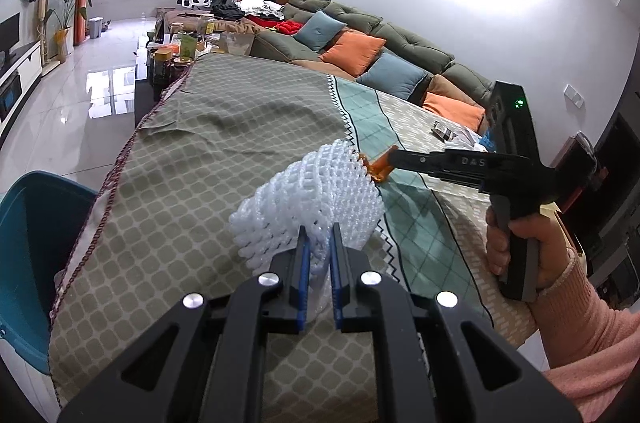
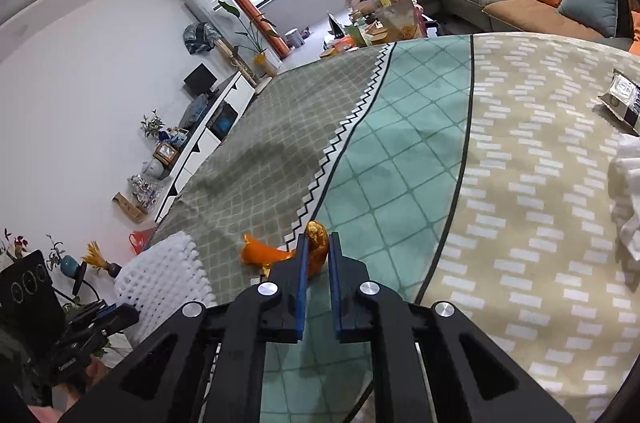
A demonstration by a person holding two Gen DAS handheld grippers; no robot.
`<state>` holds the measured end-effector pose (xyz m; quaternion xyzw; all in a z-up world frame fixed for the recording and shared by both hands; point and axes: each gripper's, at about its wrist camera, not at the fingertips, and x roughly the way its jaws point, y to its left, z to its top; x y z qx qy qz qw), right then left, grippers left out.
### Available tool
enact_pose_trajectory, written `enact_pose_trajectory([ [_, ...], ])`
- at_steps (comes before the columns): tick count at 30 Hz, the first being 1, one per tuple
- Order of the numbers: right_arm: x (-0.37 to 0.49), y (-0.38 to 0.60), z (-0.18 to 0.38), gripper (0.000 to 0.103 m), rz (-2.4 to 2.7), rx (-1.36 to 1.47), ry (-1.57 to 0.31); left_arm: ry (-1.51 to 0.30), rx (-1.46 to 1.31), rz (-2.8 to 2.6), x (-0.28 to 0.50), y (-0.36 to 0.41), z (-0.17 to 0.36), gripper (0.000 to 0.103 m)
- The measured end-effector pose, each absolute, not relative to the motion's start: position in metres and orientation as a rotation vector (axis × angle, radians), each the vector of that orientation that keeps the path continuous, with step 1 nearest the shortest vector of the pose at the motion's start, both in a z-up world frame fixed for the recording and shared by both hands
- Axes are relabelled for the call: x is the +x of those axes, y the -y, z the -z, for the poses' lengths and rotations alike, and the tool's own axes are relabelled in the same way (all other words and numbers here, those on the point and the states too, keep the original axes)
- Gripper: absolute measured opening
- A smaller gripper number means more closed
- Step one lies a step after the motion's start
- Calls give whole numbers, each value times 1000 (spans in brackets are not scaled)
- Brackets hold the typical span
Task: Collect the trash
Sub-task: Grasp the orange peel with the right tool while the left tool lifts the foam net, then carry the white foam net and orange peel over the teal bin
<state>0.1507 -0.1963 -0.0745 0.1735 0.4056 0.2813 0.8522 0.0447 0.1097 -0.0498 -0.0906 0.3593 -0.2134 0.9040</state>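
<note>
A white foam fruit net [image 1: 320, 191] hangs just above the patterned tablecloth [image 1: 200, 151], with my left gripper [image 1: 319, 229] shut on its near edge. In the right wrist view the same net [image 2: 164, 271] shows at lower left, with the left gripper [image 2: 126, 313] behind it. An orange peel [image 2: 264, 253] lies on the cloth where the grey and teal patterns meet. My right gripper [image 2: 318, 239] is shut on the curled end of that peel. From the left wrist view the right gripper [image 1: 390, 159] reaches in from the right and pinches the peel [image 1: 376, 170] just behind the net.
A blue bin [image 1: 32, 243] stands on the floor off the table's left edge. A black-and-white snack wrapper [image 2: 622, 99] and a crumpled white tissue [image 2: 628, 191] lie on the beige part of the cloth at right. Jars and boxes crowd the table's far end [image 1: 180, 51]. A sofa [image 1: 360, 31] runs alongside.
</note>
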Motion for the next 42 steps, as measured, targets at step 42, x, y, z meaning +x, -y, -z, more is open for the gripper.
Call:
enact_pose_trajectory([
  [42, 112, 116, 24, 9, -854, 347, -754, -631, -228, 221, -1, -199, 17, 10],
])
